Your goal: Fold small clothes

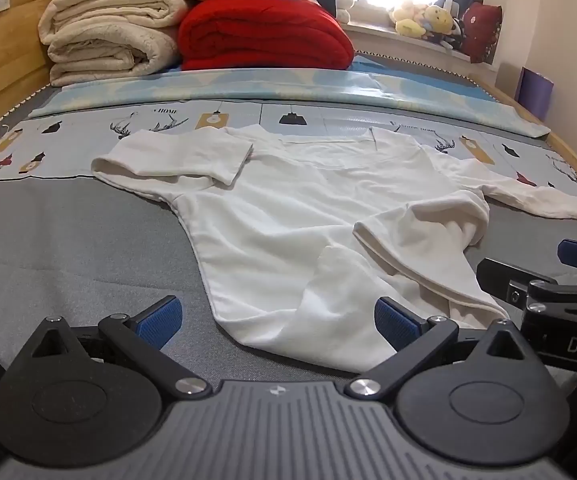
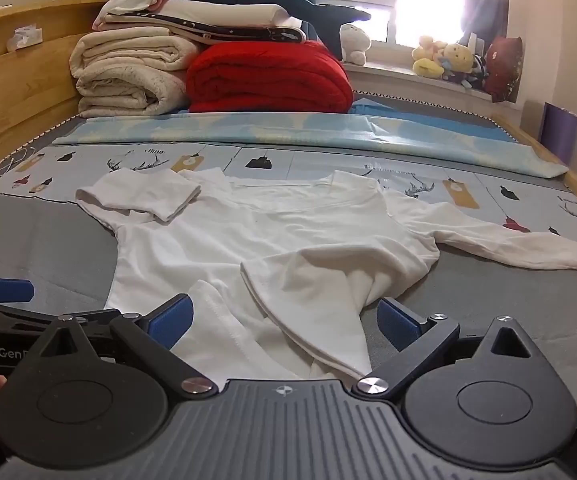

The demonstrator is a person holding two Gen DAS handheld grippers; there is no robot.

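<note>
White garment [image 2: 272, 236] near hem hidden behind right gripper [image 2: 284, 322] body; left gripper [image 2: 6, 290] cut off by frame edge.

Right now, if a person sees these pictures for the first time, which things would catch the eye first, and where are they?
First, the white long-sleeved garment, spread crumpled across the middle of the bed, one sleeve folded over its shoulder and the other stretched out to the side. Next, the folded red blanket at the far end, beside a stack of cream blankets. Nearest, both open claws, left claw and right claw, hover at the garment's near hem.
</note>
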